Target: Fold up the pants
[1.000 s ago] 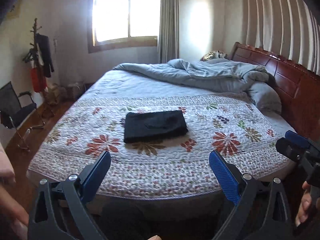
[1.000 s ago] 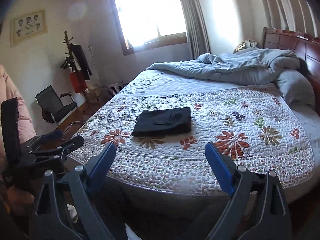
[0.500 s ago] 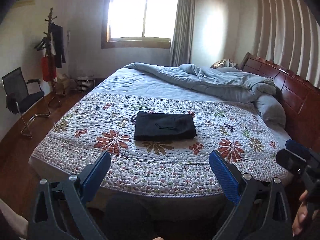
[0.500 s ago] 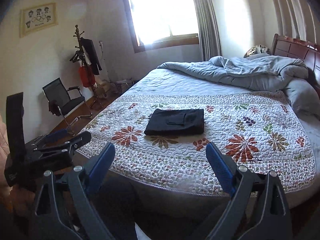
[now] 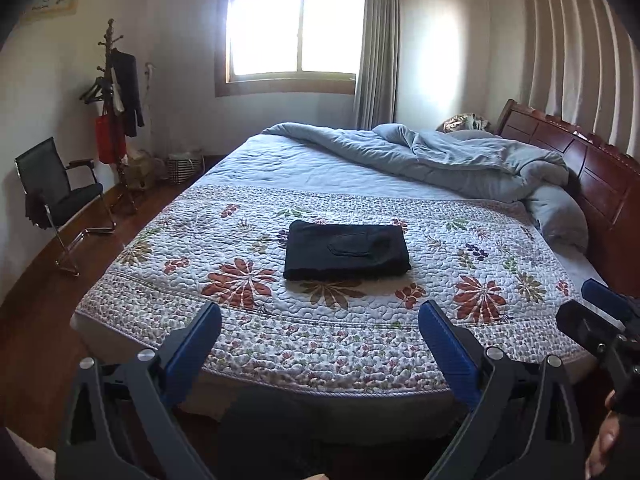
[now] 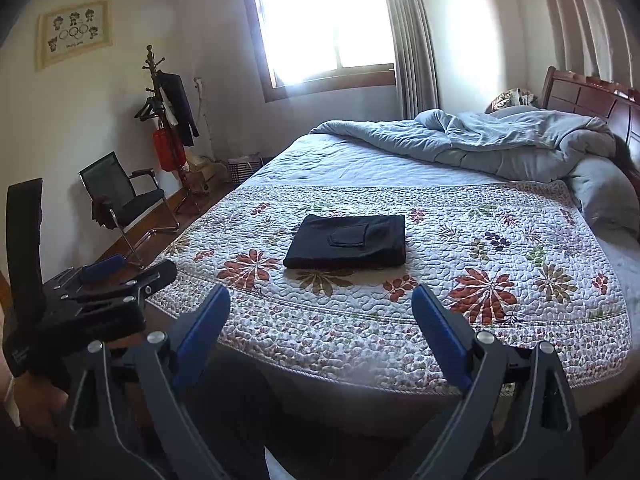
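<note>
At the far left a black chair (image 5: 60, 196) stood on the wood floor against the wall, with a coat rack (image 5: 116, 112) just beyond it carrying dark clothes and a red bag, and a framed picture (image 6: 74, 32) hung on the wall above. The left gripper (image 5: 320, 344) was held off the near edge of the bed, its jaws spread wide with nothing between the blue pads (image 5: 192, 352); in the right wrist view it showed at the left edge (image 6: 108, 276), gripped by a hand (image 6: 36, 404). Past it, the bed (image 5: 304, 404) carried a floral quilt (image 5: 480, 344), and the pants (image 5: 346, 250) lay on that quilt near the middle, folded into a flat black rectangle with a pocket flap facing up, well apart from both grippers. Behind the bed a bright window (image 5: 294, 24) was set in the far wall, with a grey curtain (image 5: 374, 44) hanging at its right side. A rumpled blue duvet (image 5: 460, 160) was bunched across the far right part of the bed, up against the dark wood headboard (image 5: 600, 176). The right gripper (image 6: 320, 316) likewise hung short of the bed edge, its jaws released and wide apart, empty; in the left wrist view it showed at the right edge (image 5: 600, 312), with fingers (image 5: 604, 440) of the holding hand below it.
</note>
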